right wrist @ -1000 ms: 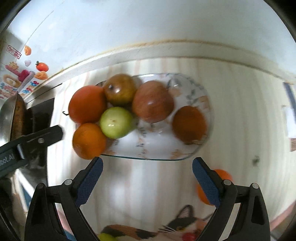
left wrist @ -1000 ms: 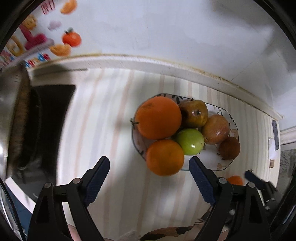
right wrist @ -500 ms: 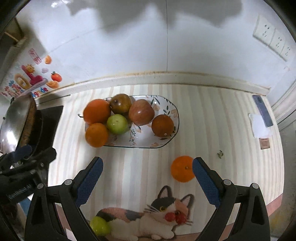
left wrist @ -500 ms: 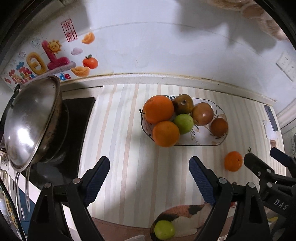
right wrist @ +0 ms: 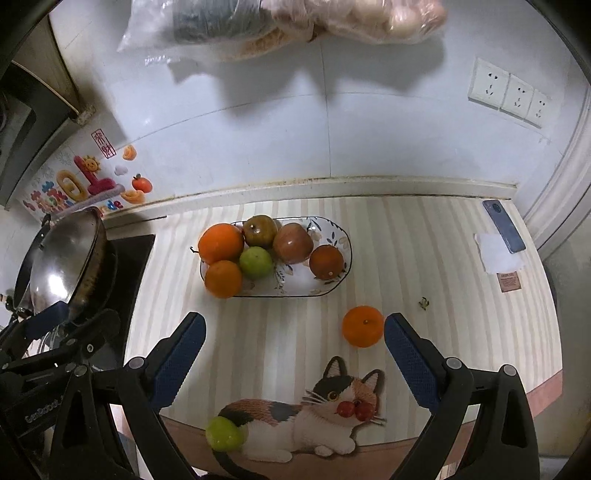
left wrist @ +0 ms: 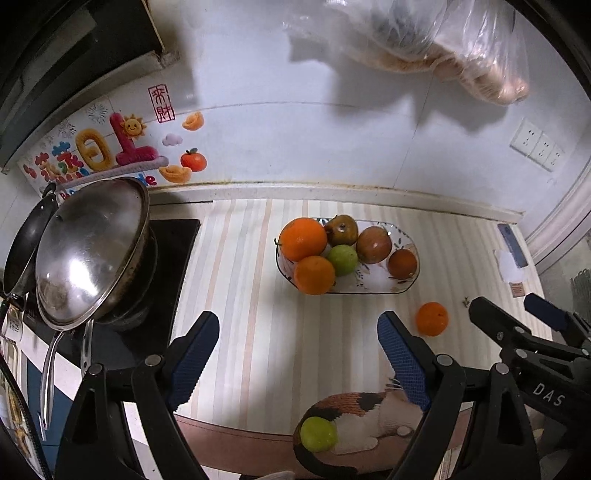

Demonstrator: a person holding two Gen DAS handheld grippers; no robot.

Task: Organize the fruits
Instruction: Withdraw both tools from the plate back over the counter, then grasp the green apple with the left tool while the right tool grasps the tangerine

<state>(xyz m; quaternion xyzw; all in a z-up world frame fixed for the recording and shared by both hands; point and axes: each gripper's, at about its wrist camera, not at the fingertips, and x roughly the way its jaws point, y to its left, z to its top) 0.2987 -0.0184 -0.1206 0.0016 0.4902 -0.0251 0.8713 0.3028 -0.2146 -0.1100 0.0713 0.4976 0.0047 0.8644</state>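
Observation:
An oval patterned plate [left wrist: 373,278] [right wrist: 299,282] on the striped counter holds two oranges, a green apple [left wrist: 342,260] [right wrist: 255,262], and three brownish-red fruits. A loose orange [left wrist: 431,318] [right wrist: 362,326] lies on the counter in front of the plate's right end. A green fruit [left wrist: 317,434] [right wrist: 225,434] rests on the cat-shaped mat [right wrist: 306,417] at the counter's front edge. My left gripper [left wrist: 297,328] hangs high above the counter, open and empty. My right gripper [right wrist: 295,323] is open and empty too, with the loose orange just inside its right finger in the picture.
A lidded steel wok [left wrist: 88,251] [right wrist: 62,266] sits on a black stove at the left. Two small red fruits [right wrist: 352,410] lie on the cat mat. A phone [right wrist: 504,225] and paper lie far right. Plastic bags [right wrist: 280,26] hang on the wall above.
Both grippers have risen and pulled back from the plate, so the fruit looks smaller and the stove, mat and wall have come into view. The fruit has not moved.

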